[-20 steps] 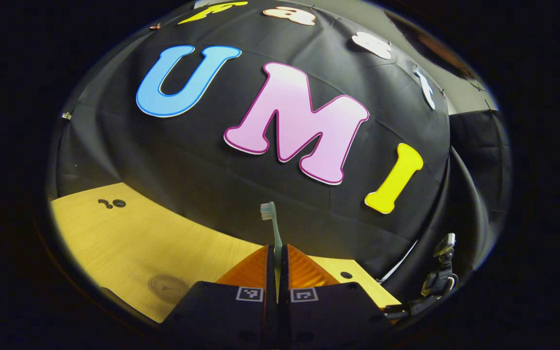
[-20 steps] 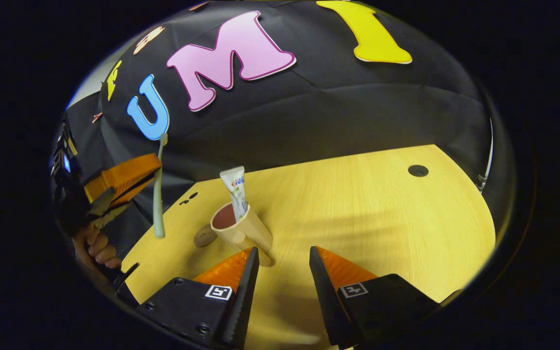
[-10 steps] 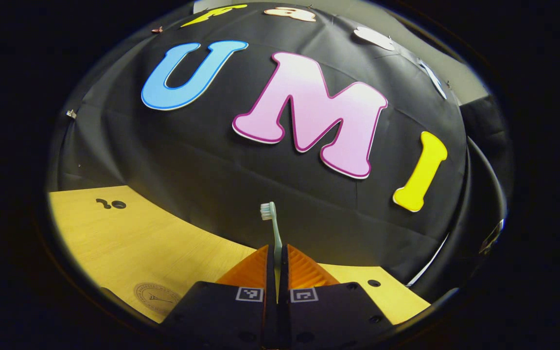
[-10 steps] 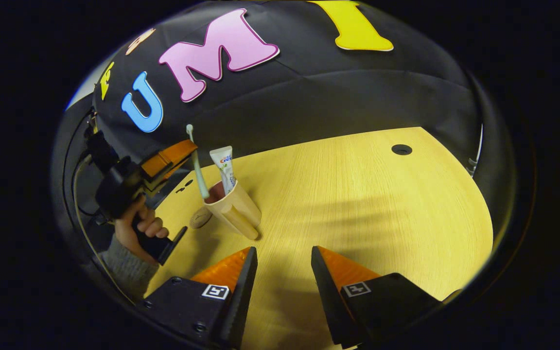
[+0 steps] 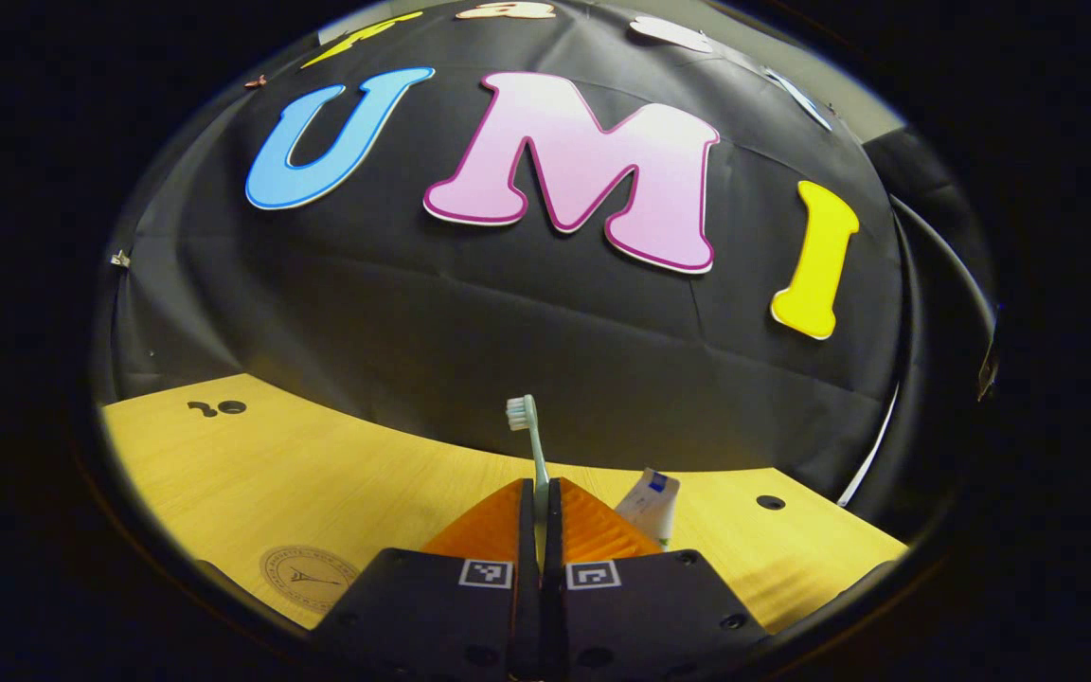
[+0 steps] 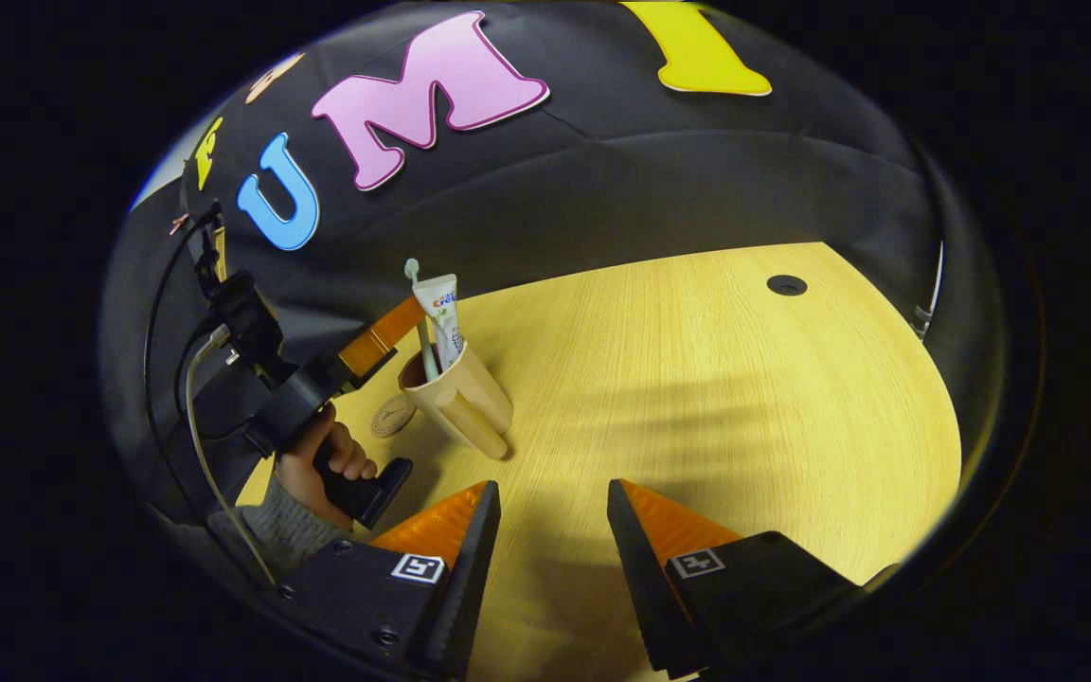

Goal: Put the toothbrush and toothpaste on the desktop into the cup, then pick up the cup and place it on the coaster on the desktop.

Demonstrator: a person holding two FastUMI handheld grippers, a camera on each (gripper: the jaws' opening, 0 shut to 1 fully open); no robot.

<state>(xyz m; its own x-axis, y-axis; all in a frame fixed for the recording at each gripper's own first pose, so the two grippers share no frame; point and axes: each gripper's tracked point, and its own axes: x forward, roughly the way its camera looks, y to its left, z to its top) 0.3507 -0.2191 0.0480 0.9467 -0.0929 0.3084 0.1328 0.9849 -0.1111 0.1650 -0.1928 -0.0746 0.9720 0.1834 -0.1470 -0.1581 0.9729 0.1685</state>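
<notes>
My left gripper (image 5: 539,493) is shut on a pale green toothbrush (image 5: 531,436), bristle end up. In the right gripper view that left gripper (image 6: 392,327) holds the toothbrush (image 6: 422,327) with its lower end inside the beige cup (image 6: 465,407). The white toothpaste tube (image 6: 441,317) stands in the cup; its top (image 5: 650,502) shows just right of the left fingers. The round brown coaster (image 6: 392,415) lies on the desk left of the cup, also seen as the coaster (image 5: 307,576) at the lower left. My right gripper (image 6: 550,507) is open, well in front of the cup.
The light wooden desktop (image 6: 697,379) stretches wide to the right of the cup, with a cable hole (image 6: 786,283) at the back. A hand in a grey sleeve (image 6: 313,474) holds the left gripper; cables (image 6: 190,379) hang behind it.
The left gripper has moved right and down with the toothbrush, bringing its lower end into the cup beside the toothpaste. The right gripper has barely moved.
</notes>
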